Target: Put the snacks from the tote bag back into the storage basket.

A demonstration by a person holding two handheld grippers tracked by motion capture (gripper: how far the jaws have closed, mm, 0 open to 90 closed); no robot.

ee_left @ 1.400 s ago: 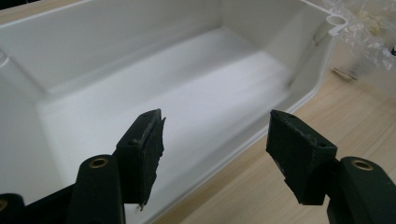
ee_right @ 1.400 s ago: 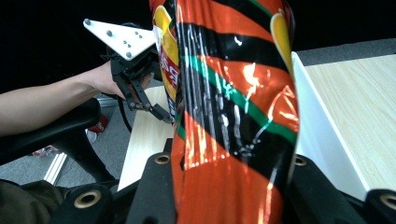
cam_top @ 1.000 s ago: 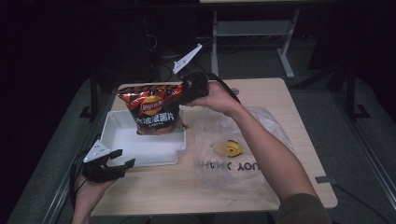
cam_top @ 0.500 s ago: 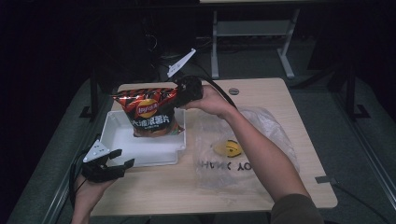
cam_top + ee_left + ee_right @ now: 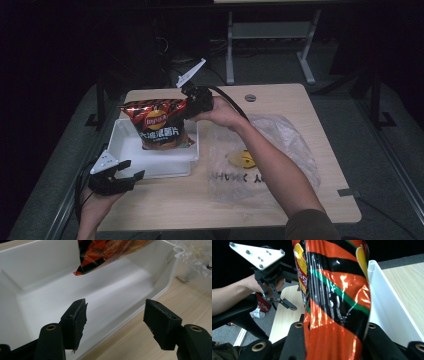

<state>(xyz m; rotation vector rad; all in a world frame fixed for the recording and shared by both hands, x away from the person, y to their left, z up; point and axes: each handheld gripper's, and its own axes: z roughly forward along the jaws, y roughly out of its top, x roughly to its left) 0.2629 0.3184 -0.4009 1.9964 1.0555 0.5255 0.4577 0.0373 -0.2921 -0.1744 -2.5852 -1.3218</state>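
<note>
- The right tool (image 5: pixel 186 107), clamped on the chip bag's (image 5: pixel 159 125) top edge, now sits lower than a second ago.
- The chip bag hangs deeper inside the white bin (image 5: pixel 125 131), its bottom edge closer to the bin floor.

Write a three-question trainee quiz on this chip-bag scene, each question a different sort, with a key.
1. True or false: the right gripper is shut on the red and black foil chip bag.
2. Multiple choice: the left gripper is A) clamped on the tray rim, B) open beside the white rectangular plastic tray, C) holding the clear crinkled plastic bag.
3. Fill in: the chip bag hangs over the ____.

Key: 1 true: in the right gripper view the bag sits pressed between its fingers. 2 B: its fingers stand apart, gripping nothing. 3 tray.
</note>
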